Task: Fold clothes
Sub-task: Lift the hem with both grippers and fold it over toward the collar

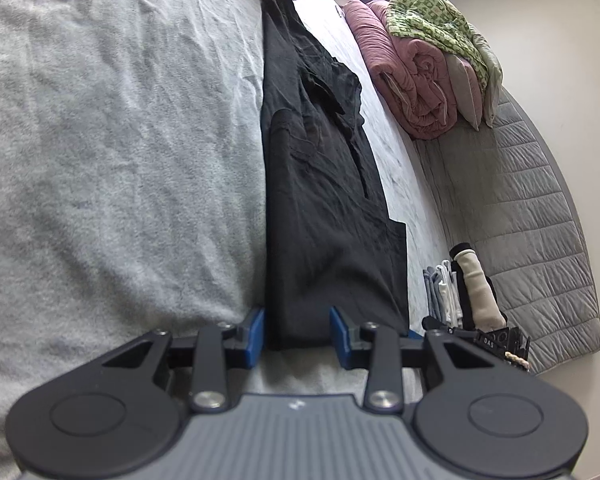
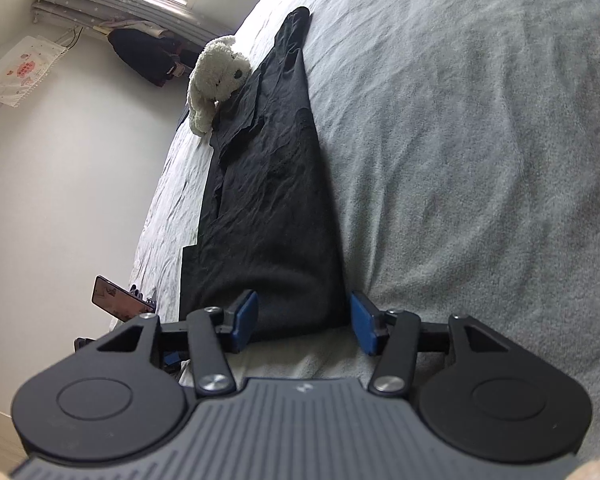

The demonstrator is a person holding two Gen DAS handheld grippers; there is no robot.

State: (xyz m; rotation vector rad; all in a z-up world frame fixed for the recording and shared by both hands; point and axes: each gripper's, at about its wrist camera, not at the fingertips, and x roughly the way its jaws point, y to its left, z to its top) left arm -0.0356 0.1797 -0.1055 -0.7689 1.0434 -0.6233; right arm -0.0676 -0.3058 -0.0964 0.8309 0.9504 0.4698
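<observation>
On the bed: black garment [image 1: 324,200] is lying long and narrow along the grey bed [image 1: 120,160] cover, folded lengthwise, a loose flap sitting on its upper half.
Garment near end: is resting on the cover right at both grippers, sitting between the blue pads of each.
Left gripper [image 1: 298,334]: jaws are standing apart, the pads flanking the fabric edge without pinching it.
Right gripper [image 2: 304,322]: jaws are gaping wider, one pad lying over the cloth, the other just off its edge, nothing clamped.
Far end: white plush dog [image 2: 216,80] is sitting beside the garment near the bed's edge.
Wall side: pink rolled quilt [image 1: 412,80] is lying with a green patterned cloth [image 1: 432,20] draped over it, well apart from the garment.
Beside bed: small stack of folded clothes [image 1: 448,288] is standing near the grey quilted mat [image 1: 520,200].
</observation>
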